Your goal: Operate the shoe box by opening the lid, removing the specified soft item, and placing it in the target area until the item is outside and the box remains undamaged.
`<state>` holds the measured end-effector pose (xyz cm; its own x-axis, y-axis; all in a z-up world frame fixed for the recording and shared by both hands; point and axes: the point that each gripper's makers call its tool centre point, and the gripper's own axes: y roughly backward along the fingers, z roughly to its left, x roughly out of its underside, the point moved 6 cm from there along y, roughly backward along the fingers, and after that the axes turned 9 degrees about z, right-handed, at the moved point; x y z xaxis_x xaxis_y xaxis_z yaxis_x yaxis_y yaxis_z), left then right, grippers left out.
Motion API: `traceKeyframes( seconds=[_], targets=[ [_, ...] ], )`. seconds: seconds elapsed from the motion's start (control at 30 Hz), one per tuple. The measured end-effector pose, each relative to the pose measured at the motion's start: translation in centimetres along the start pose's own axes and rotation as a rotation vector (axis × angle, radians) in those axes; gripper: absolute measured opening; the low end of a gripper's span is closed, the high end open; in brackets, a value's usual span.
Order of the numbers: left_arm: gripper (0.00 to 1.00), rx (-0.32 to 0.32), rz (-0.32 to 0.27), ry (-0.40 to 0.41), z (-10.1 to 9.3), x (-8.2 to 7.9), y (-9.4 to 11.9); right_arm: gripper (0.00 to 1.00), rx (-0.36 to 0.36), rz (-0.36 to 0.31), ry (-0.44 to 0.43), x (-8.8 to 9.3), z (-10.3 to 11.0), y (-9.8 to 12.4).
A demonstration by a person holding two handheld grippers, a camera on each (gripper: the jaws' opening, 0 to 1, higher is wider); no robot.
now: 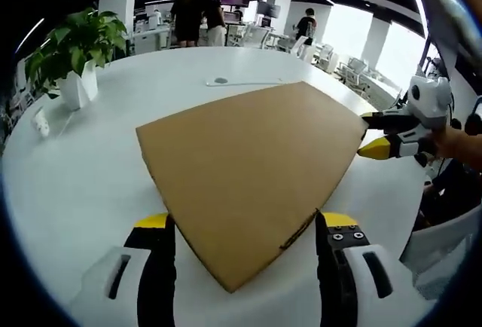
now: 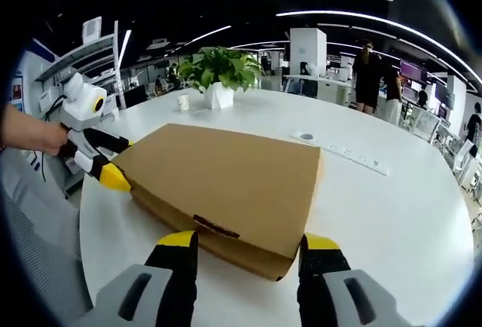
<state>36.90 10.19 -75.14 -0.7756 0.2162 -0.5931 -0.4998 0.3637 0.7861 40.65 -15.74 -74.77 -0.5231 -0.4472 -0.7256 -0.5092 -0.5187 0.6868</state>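
A closed brown cardboard shoe box (image 1: 248, 169) lies flat on the round white table (image 1: 83, 184), lid down. My left gripper (image 1: 245, 221) is open, with one jaw on each side of the box's near corner. My right gripper (image 1: 380, 135), held by a hand, comes in from the right with its yellow-tipped fingers at the box's opposite corner. In the right gripper view the same box (image 2: 226, 172) fills the middle. There my right gripper (image 2: 252, 240) stands open astride its near corner, and the left gripper (image 2: 105, 161) sits at the far left corner. The soft item is hidden inside.
A potted plant (image 1: 75, 48) (image 2: 218, 71) stands near the table's edge beside a small white cup (image 2: 183, 101). A white power strip (image 1: 241, 82) (image 2: 346, 154) lies beyond the box. People (image 1: 197, 18) stand among office desks behind.
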Motion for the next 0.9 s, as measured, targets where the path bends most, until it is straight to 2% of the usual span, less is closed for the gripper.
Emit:
traceKeyframes(
  seconds=[0.77, 0.83, 0.87, 0.9],
  targets=[
    [0.78, 0.03, 0.028, -0.049, 2.5, 1.3, 1.5, 0.48, 0.001, 0.011, -0.003, 0.1, 3.4, -0.1],
    [0.77, 0.035, 0.03, -0.044, 2.5, 1.5, 1.6, 0.48, 0.0, 0.01, -0.005, 0.1, 3.6, -0.1],
    [0.76, 0.048, 0.043, -0.01, 2.6, 1.8, 1.6, 0.48, 0.0, 0.009, -0.006, 0.2, 3.7, -0.1],
    [0.75, 0.04, 0.031, -0.025, 3.0, 1.9, 1.7, 0.48, -0.001, 0.01, -0.006, 0.2, 4.0, -0.1]
  ],
)
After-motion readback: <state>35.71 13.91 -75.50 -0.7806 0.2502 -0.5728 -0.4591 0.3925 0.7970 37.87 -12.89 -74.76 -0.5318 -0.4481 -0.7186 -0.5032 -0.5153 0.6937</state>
